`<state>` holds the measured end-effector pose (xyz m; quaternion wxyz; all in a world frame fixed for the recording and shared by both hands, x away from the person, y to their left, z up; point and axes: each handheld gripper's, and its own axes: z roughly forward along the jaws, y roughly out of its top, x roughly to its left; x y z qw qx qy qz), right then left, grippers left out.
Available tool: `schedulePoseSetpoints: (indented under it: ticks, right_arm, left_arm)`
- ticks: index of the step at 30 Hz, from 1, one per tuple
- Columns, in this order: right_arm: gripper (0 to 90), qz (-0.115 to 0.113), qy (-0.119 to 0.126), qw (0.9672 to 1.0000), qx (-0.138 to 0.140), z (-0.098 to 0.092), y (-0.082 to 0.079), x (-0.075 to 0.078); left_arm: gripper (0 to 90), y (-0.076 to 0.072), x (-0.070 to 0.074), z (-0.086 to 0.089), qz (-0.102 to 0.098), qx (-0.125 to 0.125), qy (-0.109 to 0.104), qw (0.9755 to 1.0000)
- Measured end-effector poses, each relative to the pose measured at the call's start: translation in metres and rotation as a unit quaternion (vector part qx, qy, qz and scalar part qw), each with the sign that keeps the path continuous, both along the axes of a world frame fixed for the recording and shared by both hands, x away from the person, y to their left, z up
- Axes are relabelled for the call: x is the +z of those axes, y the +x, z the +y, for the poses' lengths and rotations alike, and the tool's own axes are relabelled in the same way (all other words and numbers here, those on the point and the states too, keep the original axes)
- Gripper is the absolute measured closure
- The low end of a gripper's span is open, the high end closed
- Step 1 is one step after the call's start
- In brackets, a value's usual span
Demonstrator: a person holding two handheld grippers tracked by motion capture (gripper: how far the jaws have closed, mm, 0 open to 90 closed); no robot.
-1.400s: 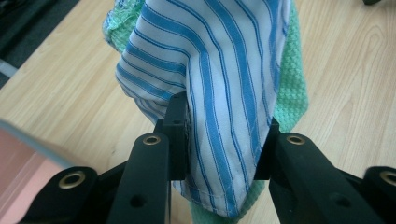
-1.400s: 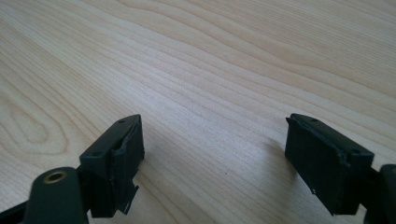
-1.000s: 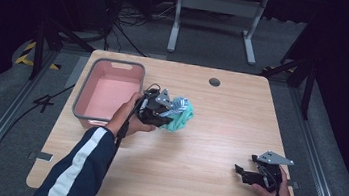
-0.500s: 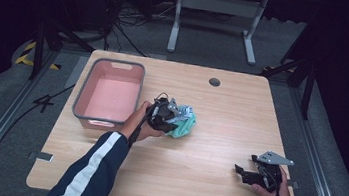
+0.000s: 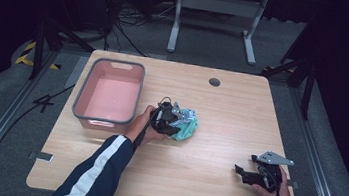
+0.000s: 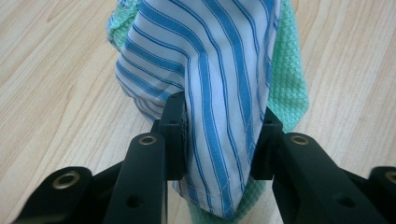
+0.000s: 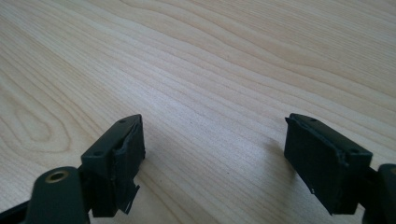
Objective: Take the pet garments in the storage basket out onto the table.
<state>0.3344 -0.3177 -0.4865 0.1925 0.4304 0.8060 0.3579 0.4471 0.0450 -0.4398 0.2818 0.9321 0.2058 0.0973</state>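
My left tongs (image 6: 212, 135) are clamped on a bunch of cloth: a blue-striped white cloth (image 6: 205, 70) pinched between the pads, with a green waffle-weave cloth (image 6: 287, 79) caught behind it. I grip both near a gathered fold so they come along as one bundle rather than sliding apart. In the high view the bundle (image 5: 184, 124) sits low over the middle of the worktop (image 5: 221, 114), just right of the pink bin (image 5: 108, 95), which stands at the far left with its opening up. That seems the likely place for the cloths, so keeping them close beside its right wall makes sense. My right tongs (image 7: 215, 158) rest wide open over bare wood at the near right corner, holding nothing, parked well apart from the cloths so they stay out of the left hand's way.
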Motion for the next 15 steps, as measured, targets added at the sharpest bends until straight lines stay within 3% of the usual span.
schedulePoseSetpoints:
  ticks: [4,10,13,15]
  right_arm:
    - [20.7,0.000,0.003,1.0000,0.000,-0.0001,0.0002,0.0000]
    - [20.7,0.001,0.001,1.0000,0.000,-0.0001,0.0001,0.0000]
    - [20.7,0.000,0.000,1.0000,0.000,-0.0001,0.0001,0.0000]
    - [20.7,0.000,0.000,1.0000,0.000,-0.0001,0.0001,0.0000]
  left_arm:
    - [66.2,-0.0010,-0.0064,-0.0039,0.001,-0.008,0.012,0.9999]
    - [65.7,-0.0020,-0.0070,-0.0055,0.003,-0.005,0.010,0.9999]
    - [57.6,-0.0032,-0.0047,-0.0054,0.000,-0.001,0.004,1.0000]
    - [53.0,-0.0043,-0.0001,-0.0041,-0.005,0.006,-0.013,0.9999]
